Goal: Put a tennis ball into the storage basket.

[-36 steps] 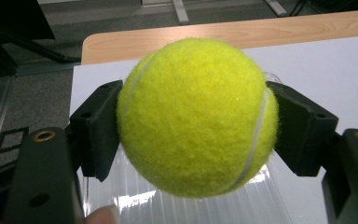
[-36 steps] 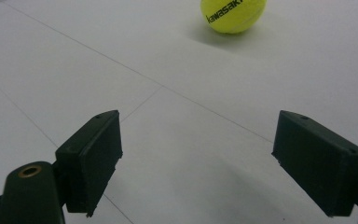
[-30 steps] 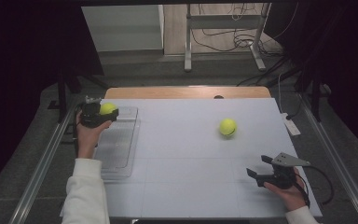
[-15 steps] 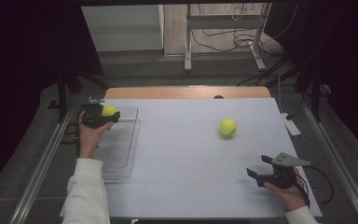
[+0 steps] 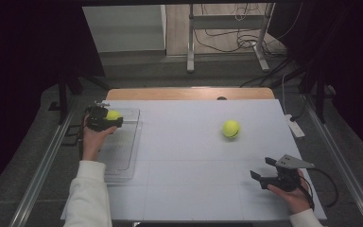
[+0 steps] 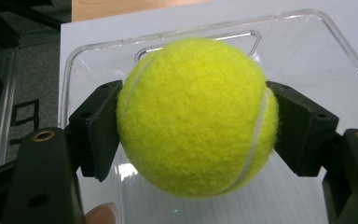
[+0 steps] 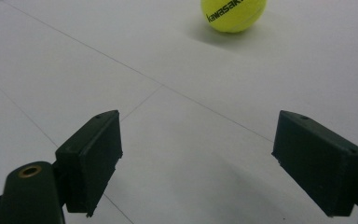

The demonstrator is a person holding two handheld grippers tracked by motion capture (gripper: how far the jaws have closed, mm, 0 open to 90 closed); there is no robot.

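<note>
The held tennis ball (image 6: 196, 116) is showing fuzzy yellow-green felt with a curving white seam. The loose tennis ball (image 7: 233, 14) is wearing the same yellow-green, with black lettering. The fingers (image 6: 95, 128) are looking matt black. The tray (image 5: 123, 151) is appearing clear, the tabletop (image 5: 189, 156) white with thin grey lines, and the sleeve (image 5: 87, 198) white.

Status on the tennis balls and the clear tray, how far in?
Done: none lies in the clear tray yet. In hand: the left gripper is shut on one tennis ball, held above the tray. Left: the second ball sits loose on the table; the right gripper is open, short of it.
</note>
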